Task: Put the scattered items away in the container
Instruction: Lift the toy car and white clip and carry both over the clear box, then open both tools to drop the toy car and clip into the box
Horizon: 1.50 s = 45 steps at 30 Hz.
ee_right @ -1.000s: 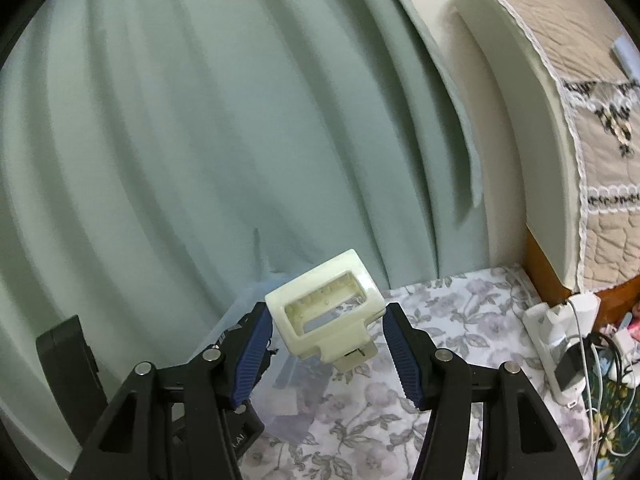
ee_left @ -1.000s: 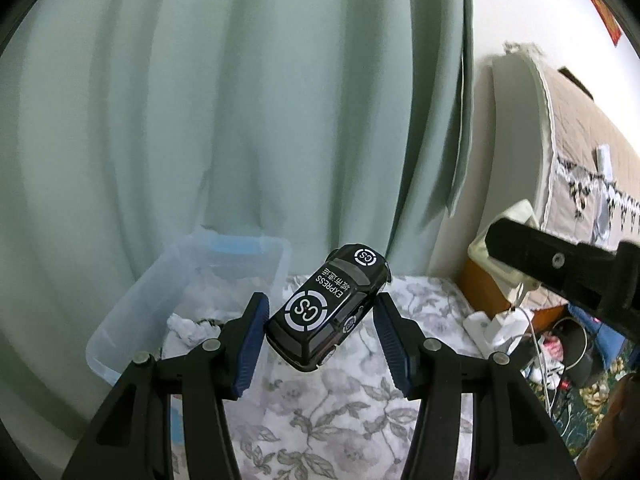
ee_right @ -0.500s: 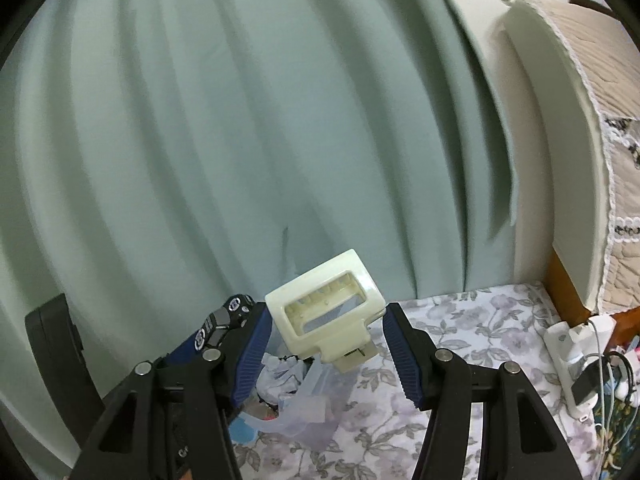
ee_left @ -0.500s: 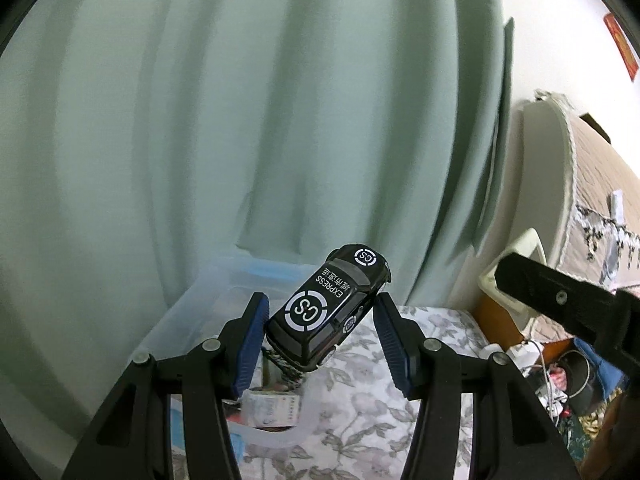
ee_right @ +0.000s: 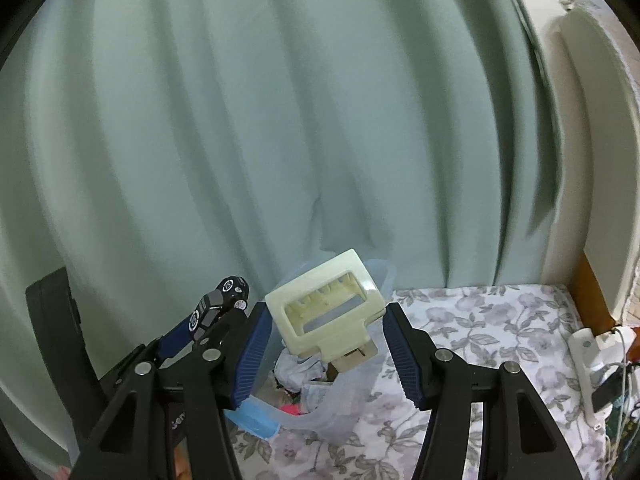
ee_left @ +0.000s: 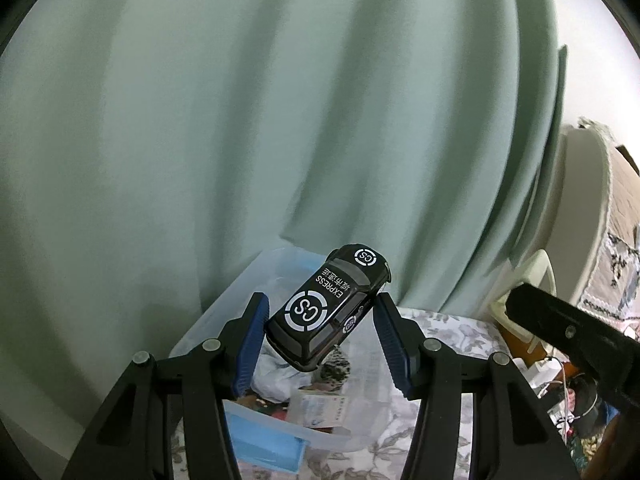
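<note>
My left gripper (ee_left: 320, 336) is shut on a black toy car (ee_left: 326, 308) with white "CS EXPRESS" markings, held nose-up above the clear plastic container (ee_left: 200, 328). In the right wrist view my right gripper (ee_right: 326, 338) is shut on a cream plastic box-shaped part (ee_right: 324, 306), also over the container (ee_right: 344, 408). The toy car (ee_right: 218, 308) and the left gripper show at the left of that view. The container holds crumpled white paper (ee_left: 276, 376), a small printed packet (ee_left: 322, 410) and other small items.
A pale green curtain (ee_left: 280, 120) hangs right behind the container. The container stands on a floral cloth (ee_right: 472, 332). A padded headboard (ee_right: 592, 140) and a white power strip with cables (ee_right: 592, 364) are at the right. The right gripper's black body (ee_left: 572, 332) crosses the left view.
Both grippers have swung left with their loads, from above the floral cloth to above the container. The container's inside now shows below the car and the cream part. Both grips are unchanged.
</note>
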{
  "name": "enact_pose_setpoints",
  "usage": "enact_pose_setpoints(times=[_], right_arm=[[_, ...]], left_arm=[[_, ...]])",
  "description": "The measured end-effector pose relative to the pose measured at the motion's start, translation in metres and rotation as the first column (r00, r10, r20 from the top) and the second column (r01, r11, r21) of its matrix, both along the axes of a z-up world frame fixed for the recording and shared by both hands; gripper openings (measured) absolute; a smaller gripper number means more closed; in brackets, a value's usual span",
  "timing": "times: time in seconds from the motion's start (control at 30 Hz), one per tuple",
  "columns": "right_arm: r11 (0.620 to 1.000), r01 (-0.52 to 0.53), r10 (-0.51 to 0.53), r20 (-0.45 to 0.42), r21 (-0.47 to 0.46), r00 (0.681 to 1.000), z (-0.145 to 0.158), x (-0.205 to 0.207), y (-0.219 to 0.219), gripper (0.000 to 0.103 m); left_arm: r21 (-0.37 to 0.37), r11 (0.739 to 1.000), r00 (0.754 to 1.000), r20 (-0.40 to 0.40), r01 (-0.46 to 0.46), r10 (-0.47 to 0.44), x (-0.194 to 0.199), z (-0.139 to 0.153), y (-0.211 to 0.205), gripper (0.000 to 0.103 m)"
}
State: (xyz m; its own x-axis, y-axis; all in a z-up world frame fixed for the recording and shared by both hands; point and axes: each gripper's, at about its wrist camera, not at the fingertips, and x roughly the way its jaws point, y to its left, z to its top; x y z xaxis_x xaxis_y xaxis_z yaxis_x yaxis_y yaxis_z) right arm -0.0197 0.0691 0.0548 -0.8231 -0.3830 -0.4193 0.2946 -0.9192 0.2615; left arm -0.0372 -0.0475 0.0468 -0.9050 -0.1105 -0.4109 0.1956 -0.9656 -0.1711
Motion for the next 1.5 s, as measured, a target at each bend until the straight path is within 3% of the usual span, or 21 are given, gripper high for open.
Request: enact_pose_setpoints(times=[0.5, 0.93, 1.5], right_arm=[[0.995, -0.087, 0.082, 0.084, 0.056, 0.993, -0.036, -0.034, -0.041, 0.061], [0.985, -0.152, 0.134, 0.189, 0.084, 0.973, -0.069, -0.053, -0.071, 0.062], [0.978, -0.178, 0.141, 0.291, 0.105, 0.946, -0.106, -0.075, -0.077, 0.062]], left_arm=[[0.061, 0.994, 0.995, 0.063, -0.085, 0.081, -0.008, -0.024, -0.045, 0.056], [0.107, 0.990, 0.988, 0.132, -0.093, 0.078, -0.022, -0.050, -0.060, 0.056], [0.151, 0.984, 0.979, 0.195, -0.093, 0.062, -0.026, -0.069, -0.065, 0.056]])
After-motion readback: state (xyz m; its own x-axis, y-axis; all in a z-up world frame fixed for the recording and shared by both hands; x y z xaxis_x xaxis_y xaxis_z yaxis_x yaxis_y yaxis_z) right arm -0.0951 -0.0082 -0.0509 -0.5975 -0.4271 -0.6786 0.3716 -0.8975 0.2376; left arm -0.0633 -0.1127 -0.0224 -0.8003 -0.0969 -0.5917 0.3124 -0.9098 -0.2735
